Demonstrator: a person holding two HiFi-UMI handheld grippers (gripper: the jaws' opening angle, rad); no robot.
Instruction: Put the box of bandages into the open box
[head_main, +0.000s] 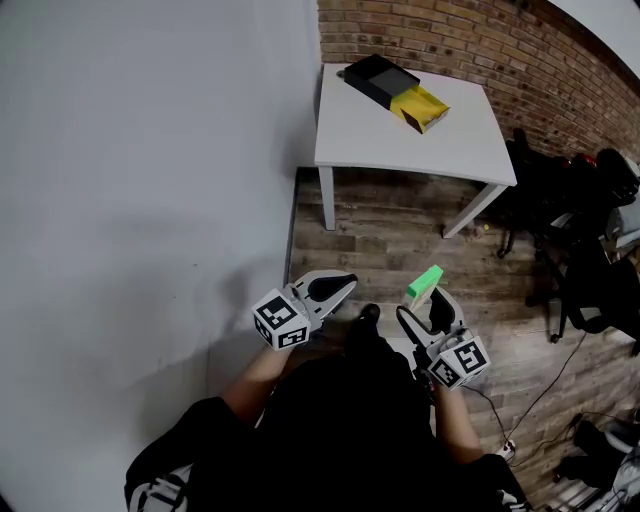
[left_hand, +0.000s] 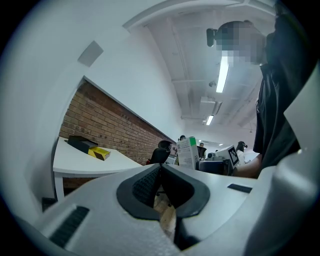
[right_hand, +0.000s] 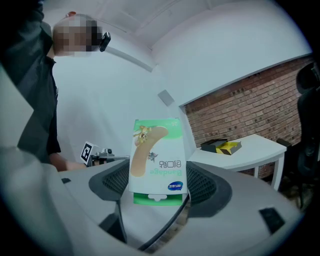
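My right gripper (head_main: 428, 300) is shut on the green and white box of bandages (right_hand: 159, 159), which stands upright between its jaws; its green end shows in the head view, the box of bandages (head_main: 426, 281) low over the wooden floor. My left gripper (head_main: 340, 288) is shut with nothing in it, its pads (left_hand: 159, 186) touching. The open box (head_main: 396, 91), black with a yellow part, lies on the white table (head_main: 450, 145) far ahead by the brick wall. Both gripper views also catch this open box (left_hand: 89, 146) (right_hand: 222, 146) at a distance.
A white wall (head_main: 140, 180) runs along the left. Black office chairs (head_main: 585, 250) and cables crowd the right side beyond the table. Wooden floor (head_main: 380, 250) lies between me and the table. The person's dark torso fills the bottom of the head view.
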